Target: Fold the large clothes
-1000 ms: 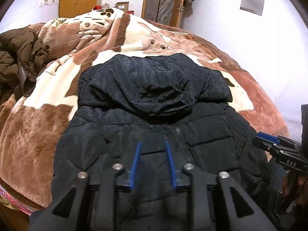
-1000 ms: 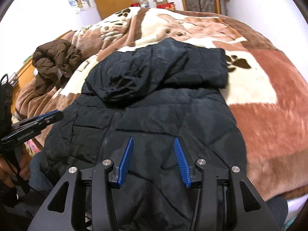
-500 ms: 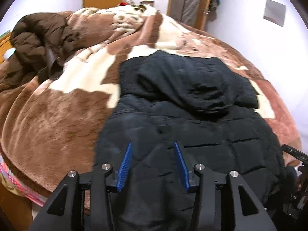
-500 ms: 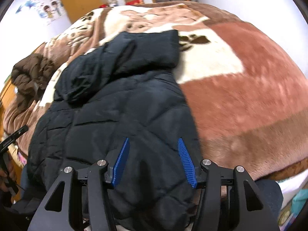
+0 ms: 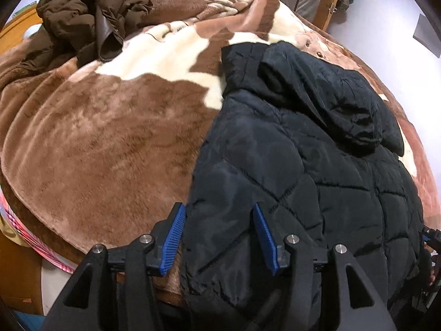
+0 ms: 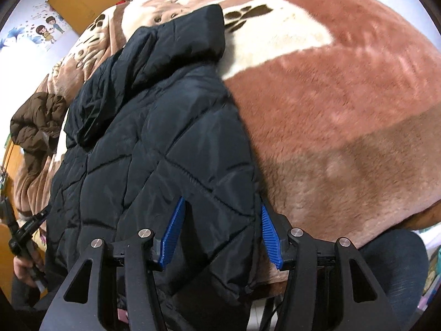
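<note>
Two claws are seen, one per hand. The left claw (image 5: 219, 233) is wide open and nothing is held by it; its blue pads (image 5: 174, 238) are set on each side of the coat's left edge, near the hem. The right claw (image 6: 222, 231) is wide open too, w/ nothing gripped; the coat's right edge is seen between its pads (image 6: 171, 234). Whether the pads touch the cloth can't be told.

The black coat (image 5: 317, 165) is laid flat on the bed, front up, w/ its hood (image 5: 344, 93) flopped down over the chest. Its hem hangs a bit over the bed's near edge. A zip line is seen in the right view, under the hood.

The bed is covered by a fuzzy blanket (image 5: 96, 149) in brown, pink and cream, w/ paw prints (image 6: 242, 18) on it. A brown coat (image 5: 82, 13) is piled at the far left, well apart from the black one. A cartoon sticker (image 6: 46, 29) is stuck on the wall, next to a yellow door (image 6: 82, 2).
</note>
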`<action>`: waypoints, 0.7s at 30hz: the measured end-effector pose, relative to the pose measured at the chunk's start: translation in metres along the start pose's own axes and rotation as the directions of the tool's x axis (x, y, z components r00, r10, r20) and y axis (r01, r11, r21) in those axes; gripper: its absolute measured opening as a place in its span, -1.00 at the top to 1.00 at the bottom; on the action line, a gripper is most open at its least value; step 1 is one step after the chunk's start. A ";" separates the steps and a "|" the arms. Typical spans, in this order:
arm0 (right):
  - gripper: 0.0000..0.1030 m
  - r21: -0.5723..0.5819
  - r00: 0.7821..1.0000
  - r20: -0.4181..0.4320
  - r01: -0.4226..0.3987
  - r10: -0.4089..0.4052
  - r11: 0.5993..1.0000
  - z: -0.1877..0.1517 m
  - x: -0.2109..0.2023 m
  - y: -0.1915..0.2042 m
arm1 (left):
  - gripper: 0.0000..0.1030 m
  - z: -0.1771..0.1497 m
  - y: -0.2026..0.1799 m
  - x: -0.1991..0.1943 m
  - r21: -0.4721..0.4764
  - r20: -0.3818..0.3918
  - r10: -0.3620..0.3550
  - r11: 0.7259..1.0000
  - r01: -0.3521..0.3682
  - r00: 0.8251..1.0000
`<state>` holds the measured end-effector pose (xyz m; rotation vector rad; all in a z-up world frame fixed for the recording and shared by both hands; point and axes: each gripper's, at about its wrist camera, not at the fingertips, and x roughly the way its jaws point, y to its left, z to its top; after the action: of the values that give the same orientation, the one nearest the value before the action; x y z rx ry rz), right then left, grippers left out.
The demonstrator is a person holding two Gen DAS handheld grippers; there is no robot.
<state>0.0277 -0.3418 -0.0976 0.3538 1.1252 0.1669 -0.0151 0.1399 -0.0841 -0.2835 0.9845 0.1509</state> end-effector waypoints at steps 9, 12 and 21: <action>-0.06 0.079 0.991 -0.101 -0.083 0.091 0.993 -0.020 0.002 -0.006 | -0.10 -0.023 -0.003 -0.010 -0.017 -0.030 -0.060 0.998 0.059 0.998; -0.07 0.068 0.986 -0.136 -0.089 0.098 0.994 -0.025 0.005 -0.003 | -0.13 -0.030 -0.004 -0.012 -0.029 -0.060 -0.082 0.996 0.080 0.995; 0.52 0.047 0.988 -0.124 -0.086 0.091 0.995 -0.021 0.002 0.010 | 0.34 -0.032 -0.010 -0.003 -0.028 -0.114 -0.099 0.995 0.096 0.989</action>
<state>0.0098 -0.3276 -0.1035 0.4357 1.2403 0.2469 -0.0395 0.1209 -0.0962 -0.3640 1.0816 0.0570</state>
